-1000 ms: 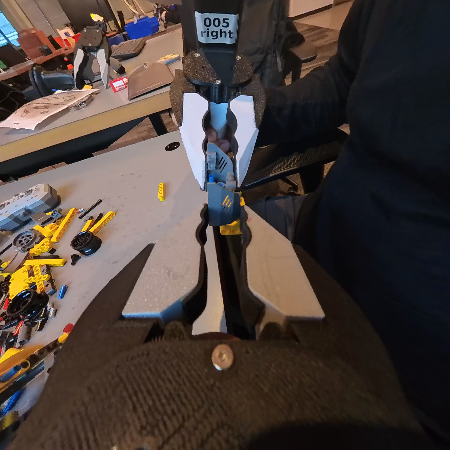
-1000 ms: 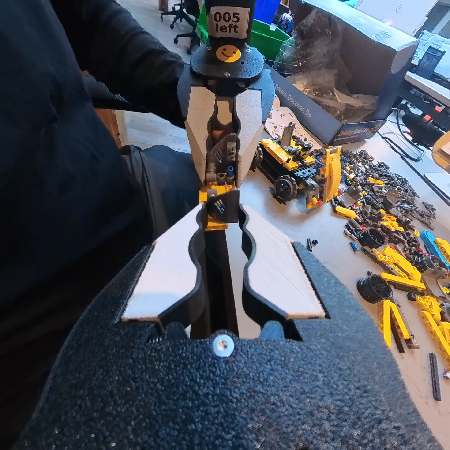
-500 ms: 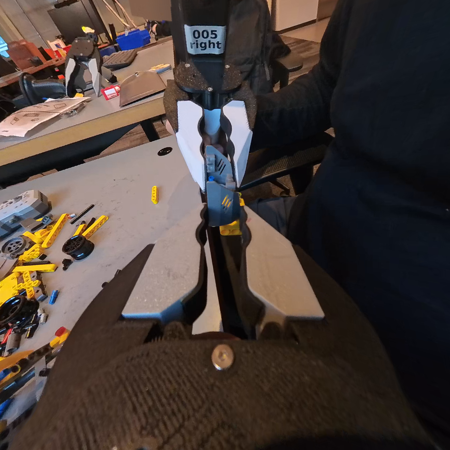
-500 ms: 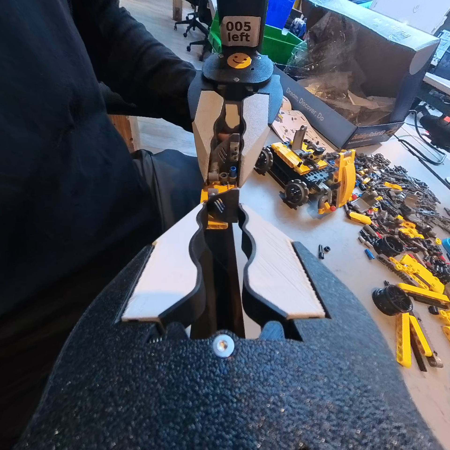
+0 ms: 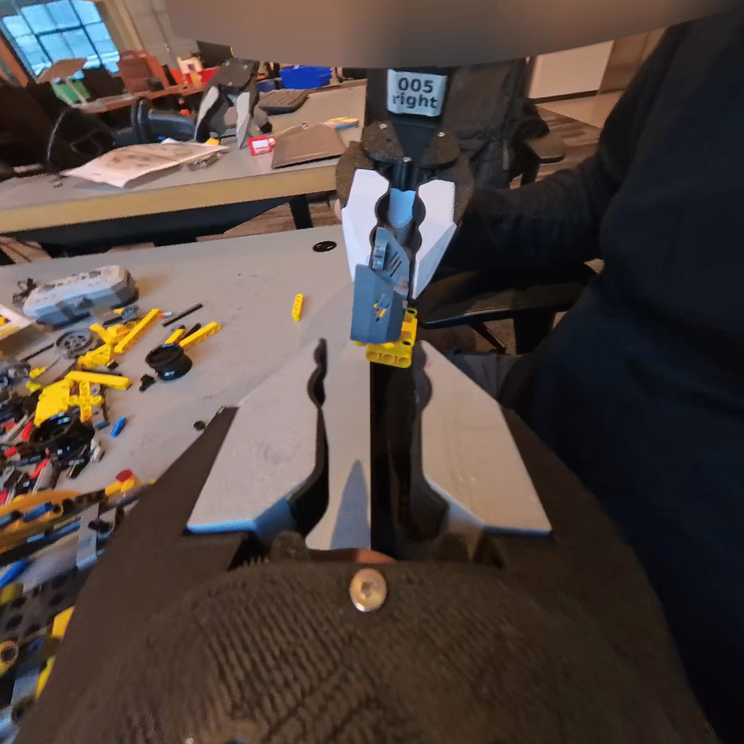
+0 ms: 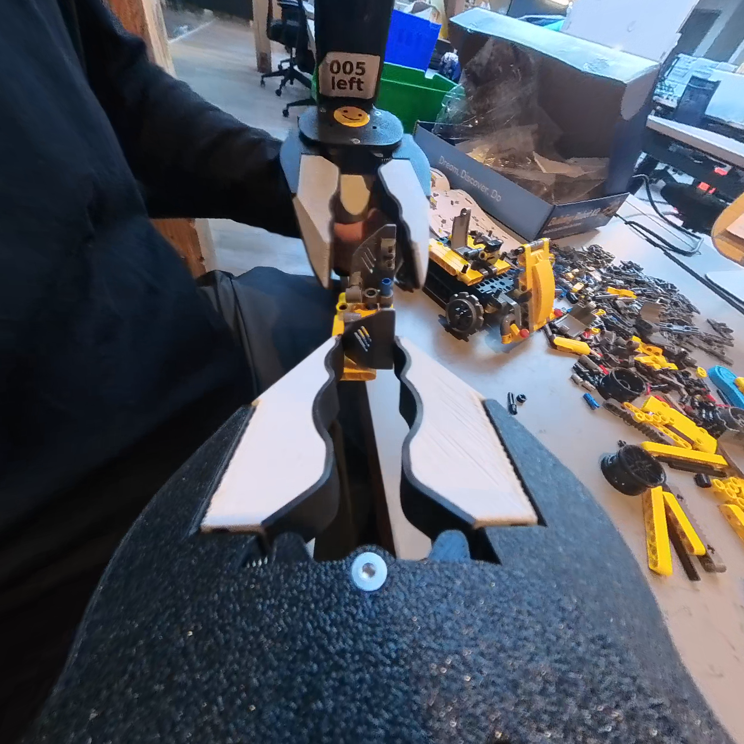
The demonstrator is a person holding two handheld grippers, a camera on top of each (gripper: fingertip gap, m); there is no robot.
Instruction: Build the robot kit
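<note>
A small assembly of grey panels on a yellow beam (image 5: 376, 310) hangs in the air over the table's near edge. My right gripper (image 6: 366, 344) is shut on the assembly's lower grey panel (image 6: 368, 342). It also shows in the left wrist view (image 5: 386, 290), facing me and clamped on the panel. My left gripper (image 5: 372, 350) is open, its fingertips spread on either side of the yellow end and apart from it. In the right wrist view the left gripper (image 6: 368, 282) shows the upper grey panel loose between its spread fingers (image 6: 318, 241).
The grey table (image 5: 249, 282) bears many loose yellow and black pieces, a black wheel (image 5: 169, 362), a grey hub block (image 5: 80, 286) and a partly built yellow vehicle (image 6: 495, 282). A dark cardboard box (image 6: 543, 161) stands behind. A person in dark clothing (image 5: 644, 362) sits close. Both grippers' tips are roughly 20 centimeters from the black wheel (image 5: 169, 362). Seen from the right wrist view (image 6: 625, 460) as well.
My left gripper has opened and let go of the assembly, which now stays in the right gripper alone. Both views have swung a little.
</note>
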